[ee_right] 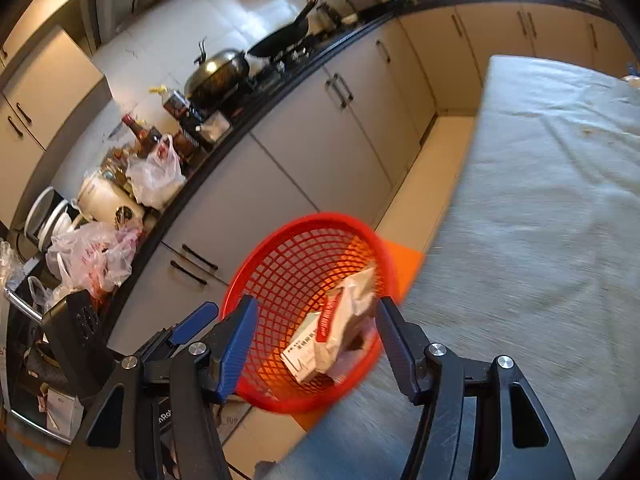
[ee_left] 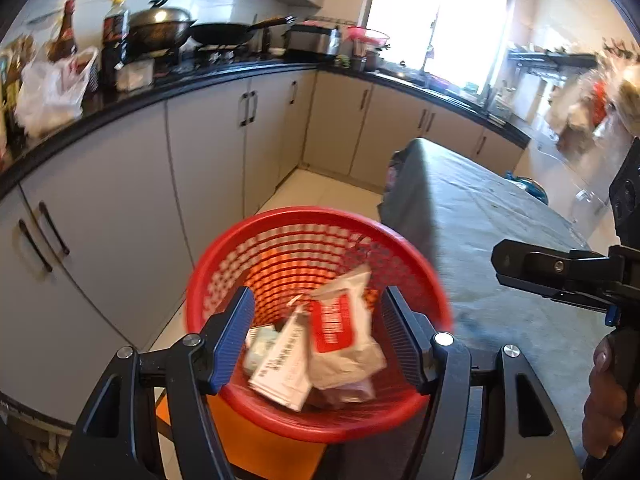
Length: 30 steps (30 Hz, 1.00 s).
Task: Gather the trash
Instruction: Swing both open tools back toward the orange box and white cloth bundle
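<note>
A: Item one, nearest the lenses?

B: The left gripper [ee_left: 320, 344], blue-padded fingers [ee_left: 234, 344] spread wide, nothing between them. Likewise the right gripper [ee_right: 316, 344], jaws wide apart and holding nothing. Both hang above the basket's mouth.

A: Item two?

B: One red mesh basket [ee_left: 224, 280], standing on an orange stool [ee_right: 404, 264] just beside the table. The left-wrist view looks straight down into it.

A: Contents?

B: Trash, all lying at the bottom. One white wrapper with a red label [ee_left: 340, 320], crumpled, leaning on the far-right wall. One small white printed carton [ee_left: 282, 368] touching it on the left. One greenish paper piece [ee_left: 260, 346] behind the carton, partly hidden. Something dark under the wrapper; too blurred to name.

A: Beside the basket?

B: One table under a grey cloth [ee_right: 540, 220], to the right. In the left-wrist view the right gripper shows side-on over the cloth, a hand [ee_left: 604, 396] on its handle.

A: Further back?

B: Grey cabinets [ee_left: 208, 152] with dark handles, running along the wall and round the corner. A black counter [ee_left: 120, 100] atop them, carrying a white plastic bag [ee_left: 48, 92], bottles [ee_left: 114, 36], a lidded wok [ee_left: 160, 28] and a black frying pan [ee_left: 224, 34].

A: Farthest?

B: One bright window [ee_left: 436, 20], over the counter's far run.
</note>
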{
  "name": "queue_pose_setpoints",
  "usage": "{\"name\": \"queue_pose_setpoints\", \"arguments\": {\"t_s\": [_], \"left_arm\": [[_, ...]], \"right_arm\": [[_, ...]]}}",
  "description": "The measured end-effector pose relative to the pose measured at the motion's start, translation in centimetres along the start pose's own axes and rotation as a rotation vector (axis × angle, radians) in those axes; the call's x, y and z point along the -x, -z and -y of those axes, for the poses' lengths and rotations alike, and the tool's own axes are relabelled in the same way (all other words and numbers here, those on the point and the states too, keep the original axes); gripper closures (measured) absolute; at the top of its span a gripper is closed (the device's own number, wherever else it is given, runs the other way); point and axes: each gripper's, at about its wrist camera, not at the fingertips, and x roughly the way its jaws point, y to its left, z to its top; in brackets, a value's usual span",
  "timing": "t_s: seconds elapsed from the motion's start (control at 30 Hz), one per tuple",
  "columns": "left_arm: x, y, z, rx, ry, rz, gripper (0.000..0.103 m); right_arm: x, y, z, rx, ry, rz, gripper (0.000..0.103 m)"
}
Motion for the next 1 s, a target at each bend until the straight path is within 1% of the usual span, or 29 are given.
{"name": "queue_pose_setpoints", "arguments": {"t_s": [0.17, 0.3, 0.43, 0.5, 0.57, 0.7, 0.8, 0.87, 0.93, 1.0], "left_arm": [[1.4, 0.3, 4.4, -0.064, 0.035, 0.02, 0.036], [1.9, 0.7, 8.0, -0.096, 0.091, 0.002, 0.036], [2.7, 1.3, 12.3, -0.159, 0.133, -0.01, 0.035], [3.0, 1.6, 14.4, -0.193, 0.153, -0.011, 0.033], [3.2, 2.0, 16.6, -0.227, 0.168, -0.014, 0.029], [2.9, 2.9, 19.9, -0.288, 0.196, -0.035, 0.029], [2.4, 3.6, 22.0, -0.336, 0.215, -0.056, 0.029], [2.1, 3.9, 23.3, -0.366, 0.229, -0.07, 0.029], [1.9, 4.0, 24.6, -0.392, 0.251, -0.082, 0.029], [1.6, 3.9, 25.7, -0.418, 0.273, -0.093, 0.026]], "right_arm": [[4.8, 1.6, 2.4, -0.034, 0.017, 0.055, 0.037], [8.9, 2.9, 4.8, -0.069, 0.044, 0.101, 0.037], [14.1, 4.5, 8.2, -0.129, 0.08, 0.177, 0.037], [16.5, 5.2, 10.1, -0.162, 0.11, 0.213, 0.037], [19.4, 5.9, 12.6, -0.203, 0.163, 0.261, 0.037], [23.9, 6.3, 17.4, -0.299, 0.277, 0.334, 0.037], [25.6, 5.7, 20.7, -0.357, 0.373, 0.356, 0.035], [25.8, 4.9, 23.0, -0.389, 0.442, 0.348, 0.035], [25.7, 4.2, 25.3, -0.413, 0.468, 0.325, 0.035], [25.3, 3.4, 26.8, -0.428, 0.474, 0.304, 0.035]]}}
